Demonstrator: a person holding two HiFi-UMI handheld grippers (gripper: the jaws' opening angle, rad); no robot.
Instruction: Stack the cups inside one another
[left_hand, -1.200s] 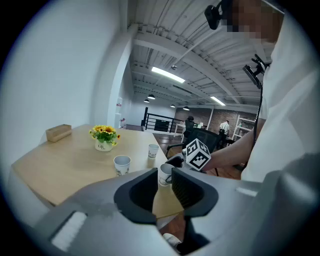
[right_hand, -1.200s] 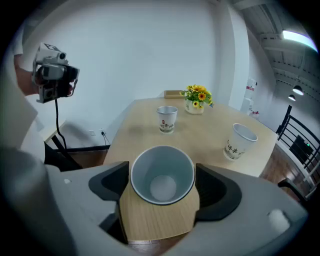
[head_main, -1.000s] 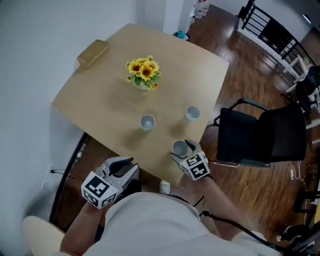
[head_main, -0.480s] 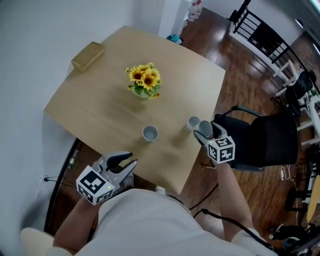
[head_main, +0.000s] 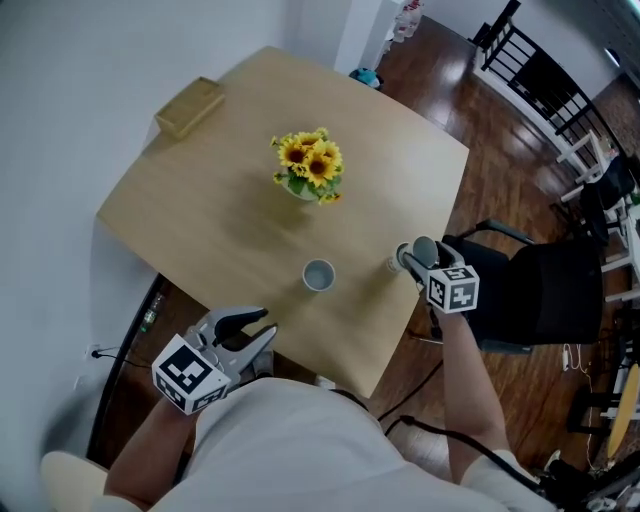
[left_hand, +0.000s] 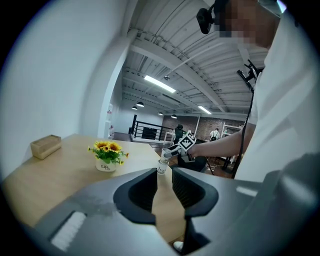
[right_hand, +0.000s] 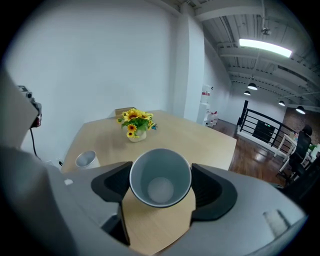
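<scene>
Cups, three in number, all small, round, tapered and smooth-walled, pale grey-white. The held cup sits clamped by its sides between the dark moulded jaws of the right gripper, mouth towards that gripper's camera, its bare round bottom visible inside. It hangs tilted just above the second cup, which stands upright close to the table's right edge; contact between the two cannot be determined. The third cup stands alone, mouth up, nearer the front edge, well apart from the pair. The left gripper is off the table's front edge beside the person's body, jaws a narrow slot apart with nothing between them. The table is matt light wood with rounded corners. A white pot of sunflowers occupies the middle; a tan box lies at the far-left edge. Bare surface lies between the flowers and the cups. A black chair stands on the dark plank floor just beyond the right edge.
</scene>
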